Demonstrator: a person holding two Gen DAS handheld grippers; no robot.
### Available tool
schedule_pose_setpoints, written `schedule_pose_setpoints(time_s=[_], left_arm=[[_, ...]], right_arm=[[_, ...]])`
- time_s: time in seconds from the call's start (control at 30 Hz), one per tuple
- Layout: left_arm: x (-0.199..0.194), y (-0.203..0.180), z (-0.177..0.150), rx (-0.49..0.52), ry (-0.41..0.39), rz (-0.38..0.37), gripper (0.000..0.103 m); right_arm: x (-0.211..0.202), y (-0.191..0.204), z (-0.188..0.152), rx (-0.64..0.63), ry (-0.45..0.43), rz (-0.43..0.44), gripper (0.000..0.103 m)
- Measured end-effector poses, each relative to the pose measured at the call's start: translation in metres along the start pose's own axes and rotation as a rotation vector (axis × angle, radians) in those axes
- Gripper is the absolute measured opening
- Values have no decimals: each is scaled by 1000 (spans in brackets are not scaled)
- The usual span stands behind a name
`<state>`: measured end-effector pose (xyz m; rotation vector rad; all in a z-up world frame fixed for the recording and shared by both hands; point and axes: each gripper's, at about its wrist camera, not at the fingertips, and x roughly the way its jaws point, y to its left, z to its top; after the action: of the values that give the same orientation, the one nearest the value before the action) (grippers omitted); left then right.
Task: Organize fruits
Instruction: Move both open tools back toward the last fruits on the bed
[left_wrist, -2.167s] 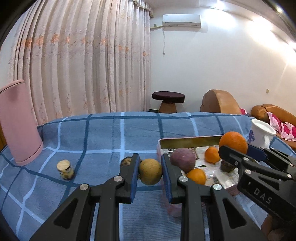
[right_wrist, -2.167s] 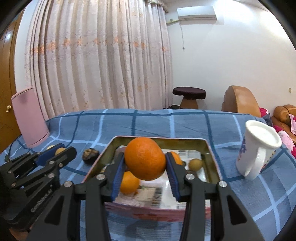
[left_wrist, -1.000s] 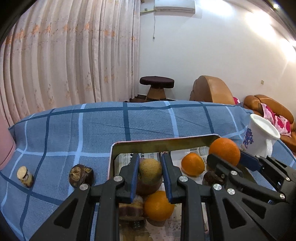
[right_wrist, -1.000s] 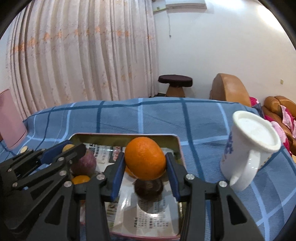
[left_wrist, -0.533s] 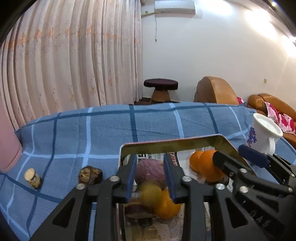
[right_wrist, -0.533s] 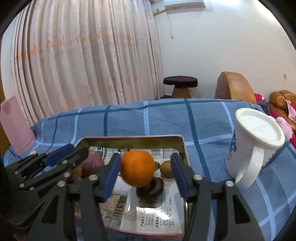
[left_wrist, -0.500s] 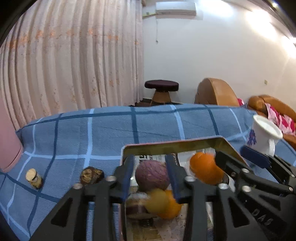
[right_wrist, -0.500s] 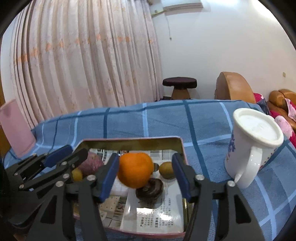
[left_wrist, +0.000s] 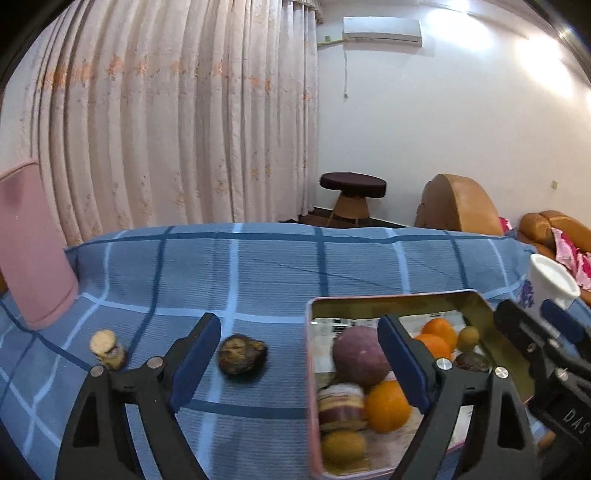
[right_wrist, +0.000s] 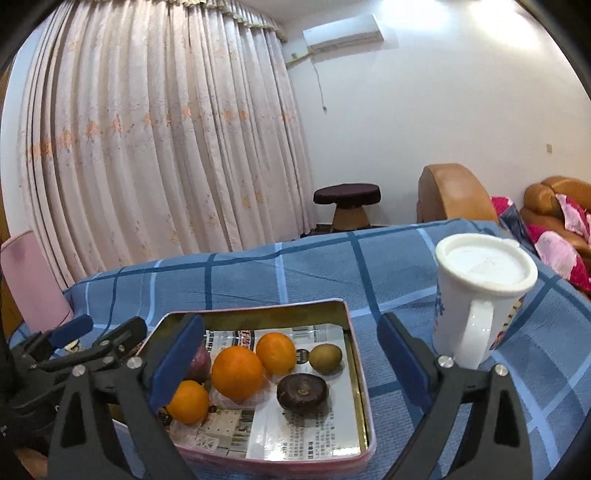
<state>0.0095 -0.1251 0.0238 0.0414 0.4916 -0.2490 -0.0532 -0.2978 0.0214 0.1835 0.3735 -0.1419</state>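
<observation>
Presently both tools are spread wide and hold nothing: left gripper (left_wrist: 299, 363), right gripper (right_wrist: 291, 356). The tin tray (right_wrist: 258, 310), lined with newspaper (right_wrist: 306, 435), sits on the blue checked cloth (left_wrist: 258, 273). In it: three oranges, the largest (right_wrist: 238, 373) central, a kiwi (right_wrist: 325, 358) by the far right wall, a dark mangosteen (right_wrist: 302, 392) in front of it, and a purple round fruit (left_wrist: 360, 354) on the left side. In the left view a small jar (left_wrist: 341, 406) and a second kiwi (left_wrist: 343, 446) lie at the near left.

Outside the tray, to its left: a dark wrinkled fruit (left_wrist: 242, 354) and a cork-topped small bottle (left_wrist: 108, 349), well apart. A white mug (right_wrist: 480, 291) with blue print stands just right of the tray. A pink bin (left_wrist: 29, 251) stands far left. Readable: "DAS" on the right gripper body, left view; the newspaper text is too small to read.
</observation>
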Motion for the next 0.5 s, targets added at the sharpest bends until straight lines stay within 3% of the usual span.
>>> schedule_pose_setpoints(time_s=[0.3, 0.5], left_arm=[[-4, 32, -8, -9, -9, 90, 88], [-6, 46, -13, 9, -15, 133, 88]], right_arm=[[-10, 4, -1, -6, -74, -89, 97], [-11, 17, -4, -7, -62, -106, 97]])
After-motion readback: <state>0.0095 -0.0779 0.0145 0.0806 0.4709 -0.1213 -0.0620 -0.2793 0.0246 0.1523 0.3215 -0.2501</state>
